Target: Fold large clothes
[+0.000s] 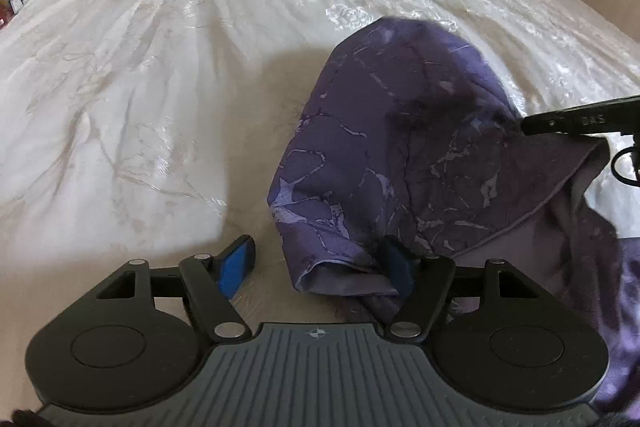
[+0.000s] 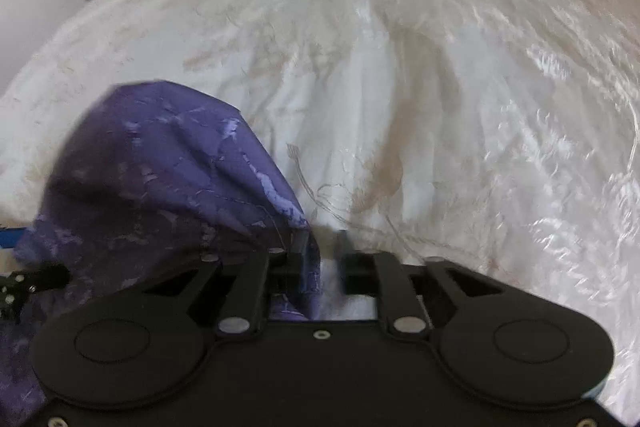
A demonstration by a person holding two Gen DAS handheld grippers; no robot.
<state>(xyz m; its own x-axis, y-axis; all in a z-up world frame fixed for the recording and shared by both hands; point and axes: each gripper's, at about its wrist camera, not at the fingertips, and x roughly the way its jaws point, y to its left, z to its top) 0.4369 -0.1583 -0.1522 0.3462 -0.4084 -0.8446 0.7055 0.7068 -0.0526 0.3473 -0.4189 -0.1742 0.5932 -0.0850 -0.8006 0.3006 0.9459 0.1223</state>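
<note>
The purple marbled garment bulges, crumpled, above the white bed, beside the wide left tool; the right tool stands narrow, cloth draped over one finger.

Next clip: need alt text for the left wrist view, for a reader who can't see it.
A purple patterned garment is bunched and lifted above a white bedspread, one edge draped over the right finger of the left gripper, whose jaws stand wide apart. The right gripper reaches in from the right edge, touching the cloth.

Glossy white satin bedspread, matt purple printed cloth
</note>
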